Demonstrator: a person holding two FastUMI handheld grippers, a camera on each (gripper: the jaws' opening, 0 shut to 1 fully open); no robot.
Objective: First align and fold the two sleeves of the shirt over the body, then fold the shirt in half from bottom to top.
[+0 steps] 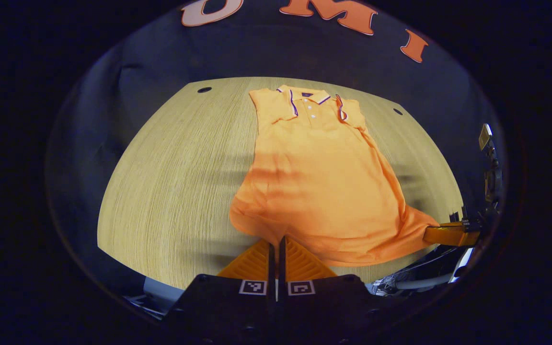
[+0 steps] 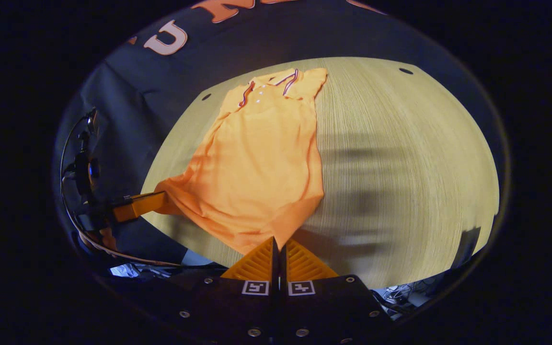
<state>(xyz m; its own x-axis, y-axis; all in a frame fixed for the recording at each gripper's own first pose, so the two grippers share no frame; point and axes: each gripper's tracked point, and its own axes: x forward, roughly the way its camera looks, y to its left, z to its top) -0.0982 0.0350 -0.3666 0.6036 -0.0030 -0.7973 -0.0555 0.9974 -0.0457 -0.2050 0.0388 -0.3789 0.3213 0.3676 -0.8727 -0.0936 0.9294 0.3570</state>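
The shirt point(image 1: 314, 177) lies on the bench point(image 1: 170, 191), collar toward the far edge, both sleeves folded in. The left tool point(image 1: 276, 244) and right tool point(image 2: 278, 244) are each clamped on a hem corner at the near edge.

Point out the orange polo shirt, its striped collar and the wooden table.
Orange polo shirt point(image 1: 319, 177), left gripper view, middle of the body.
Striped collar point(image 1: 309, 97), left gripper view, collar front.
Wooden table point(image 2: 400, 143), right gripper view, bare top beside the shirt.
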